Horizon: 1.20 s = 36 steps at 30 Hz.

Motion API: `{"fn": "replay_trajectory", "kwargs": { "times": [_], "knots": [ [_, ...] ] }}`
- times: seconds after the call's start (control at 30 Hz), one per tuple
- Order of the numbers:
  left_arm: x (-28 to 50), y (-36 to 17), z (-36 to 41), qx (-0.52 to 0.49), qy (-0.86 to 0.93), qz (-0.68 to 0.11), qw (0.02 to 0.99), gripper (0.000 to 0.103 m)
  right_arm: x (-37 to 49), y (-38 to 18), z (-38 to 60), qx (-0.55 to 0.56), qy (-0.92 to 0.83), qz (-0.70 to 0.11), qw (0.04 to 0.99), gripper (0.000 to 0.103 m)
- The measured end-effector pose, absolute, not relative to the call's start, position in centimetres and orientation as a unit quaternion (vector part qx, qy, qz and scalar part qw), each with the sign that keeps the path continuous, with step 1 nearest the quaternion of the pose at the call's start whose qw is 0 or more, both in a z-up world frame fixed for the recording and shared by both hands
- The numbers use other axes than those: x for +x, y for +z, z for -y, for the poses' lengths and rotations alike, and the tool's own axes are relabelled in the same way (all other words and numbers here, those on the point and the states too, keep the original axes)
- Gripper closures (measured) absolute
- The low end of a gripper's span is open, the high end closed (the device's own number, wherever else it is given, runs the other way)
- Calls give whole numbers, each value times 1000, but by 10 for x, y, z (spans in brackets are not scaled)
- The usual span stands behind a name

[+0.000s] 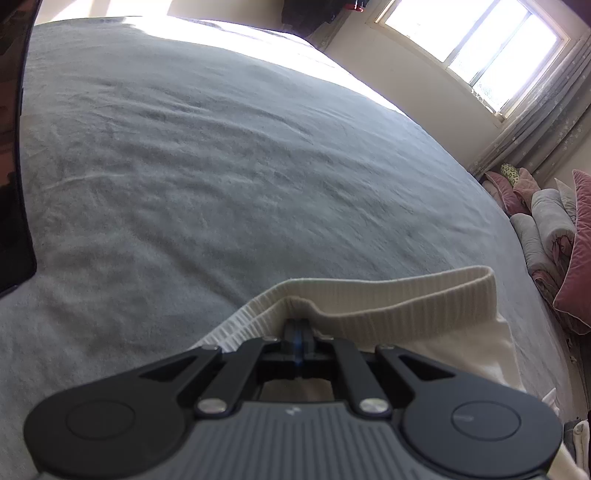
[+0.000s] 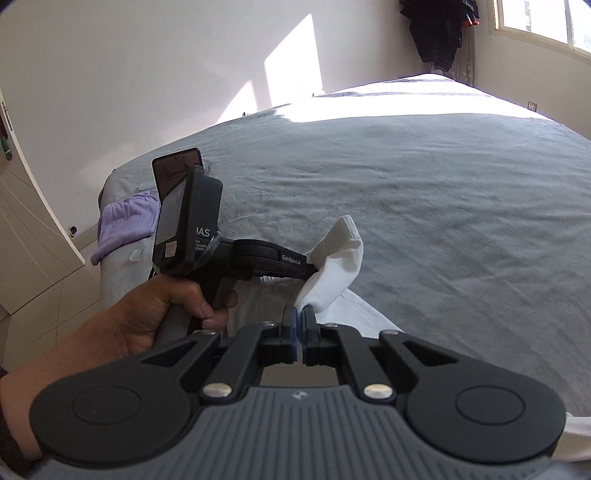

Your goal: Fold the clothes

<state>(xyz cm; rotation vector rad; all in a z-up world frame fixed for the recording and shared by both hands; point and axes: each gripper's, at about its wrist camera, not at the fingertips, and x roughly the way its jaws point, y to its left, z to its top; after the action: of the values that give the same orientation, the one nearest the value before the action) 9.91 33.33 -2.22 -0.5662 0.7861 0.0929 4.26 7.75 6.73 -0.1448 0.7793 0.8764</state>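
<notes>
A white garment (image 1: pixel 369 306) with a ribbed cream hem hangs in front of my left gripper (image 1: pixel 298 325), whose jaws are shut on the ribbed band. In the right wrist view the same white garment (image 2: pixel 332 258) is bunched above the near edge of the bed. My right gripper (image 2: pixel 298 314) is shut on a fold of it. The left gripper (image 2: pixel 310 271), held by a hand (image 2: pixel 162 306), pinches the cloth just beyond and to the left. The rest of the garment drops below both grippers, partly hidden.
A wide grey bedspread (image 1: pixel 221 155) stretches ahead, sunlit at the far end. A purple garment (image 2: pixel 125 221) lies at the bed's left corner. Folded quilts and pink pillows (image 1: pixel 554 236) are piled by the curtains at the right. Dark clothes (image 2: pixel 439 29) hang near the window.
</notes>
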Motion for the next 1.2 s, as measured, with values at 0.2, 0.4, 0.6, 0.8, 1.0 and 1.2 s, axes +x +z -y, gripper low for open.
{"fn": "replay_trajectory", "kwargs": {
  "times": [0.2, 0.4, 0.6, 0.8, 1.0, 1.2],
  "knots": [
    [85, -17, -340, -290, 35, -384, 876, 101, 33, 1, -88, -38, 396, -435, 808, 99],
    [61, -7, -359, -319, 18, -380, 868, 88, 30, -21, -92, -51, 383, -435, 813, 90],
    [32, 3, -380, -360, -6, -360, 861, 66, 33, -2, -89, -68, 372, -379, 845, 57],
    [3, 6, -399, -375, -22, -341, 861, 70, 50, -8, -99, -115, 332, -336, 874, 54],
    [-3, 1, -401, -368, -44, -351, 860, 73, 64, -22, -105, -127, 314, -340, 877, 71],
    [3, -6, -397, -437, -111, -333, 828, 31, 53, -13, -118, -78, 338, -337, 875, 94]
  ]
}}
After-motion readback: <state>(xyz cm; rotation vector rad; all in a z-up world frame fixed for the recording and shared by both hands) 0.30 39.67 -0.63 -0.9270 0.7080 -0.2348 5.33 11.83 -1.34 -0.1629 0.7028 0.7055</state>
